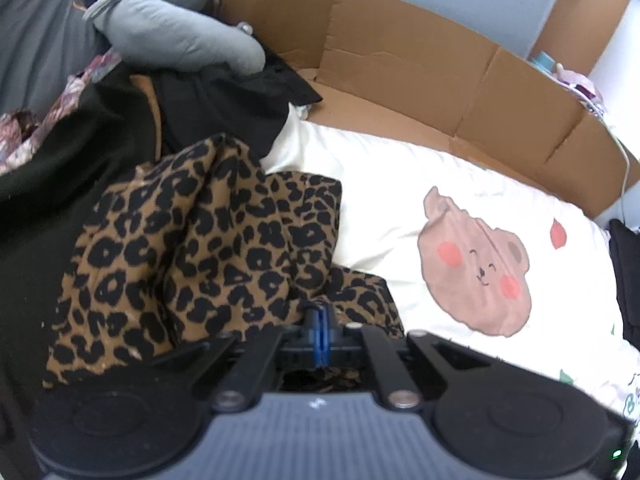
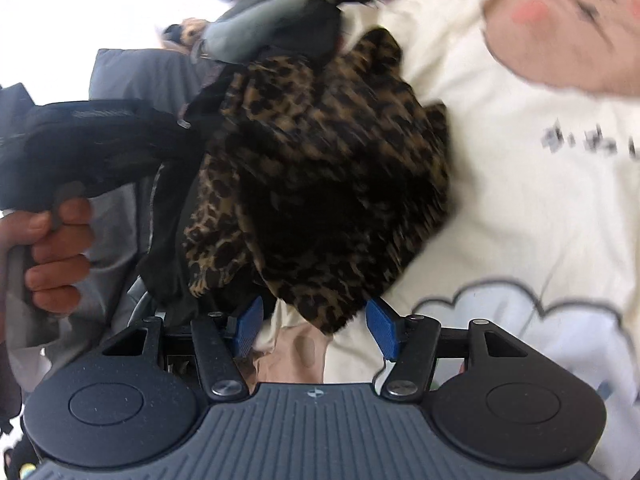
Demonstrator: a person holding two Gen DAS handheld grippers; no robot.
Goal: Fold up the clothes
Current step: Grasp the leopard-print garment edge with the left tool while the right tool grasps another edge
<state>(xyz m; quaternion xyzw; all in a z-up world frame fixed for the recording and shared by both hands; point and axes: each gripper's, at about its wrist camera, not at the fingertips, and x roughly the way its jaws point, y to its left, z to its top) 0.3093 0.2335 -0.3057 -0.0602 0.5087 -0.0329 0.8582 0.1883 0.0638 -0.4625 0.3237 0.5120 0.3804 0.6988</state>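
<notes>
— Where is the garment now, and what do your grippers do with it?

— The brown cloth with black leopard spots [image 1: 192, 248] lies crumpled on the cream bed cover printed with a pink-cheeked brown bear [image 1: 476, 264], just beside a heap of black clothes [image 1: 68, 168]. My left gripper [image 1: 320, 320] has its blue pads pressed together, and I judge they pinch an edge of the leopard cloth, because the fabric runs right into them. My right gripper [image 2: 314, 330] stands spread, its blue pads [image 2: 382, 328] on either side of the lowest hanging corner of the same cloth [image 2: 320, 168], and closes on nothing. In the right view I also see my hand [image 2: 52, 252] around the black handle of the left tool.

— So which step is this?

— I think it is the taking and spreading out of the cloth. It is bunched and not flat, so no neat fold is visible. The right view is blurred, so I cannot tell whether the corner touches the pads.

— What does the next move need?

— The right pads must close on that corner. Then both grippers should draw apart to stretch the cloth flat over the free part of the bed cover, away from the black heap.
</notes>
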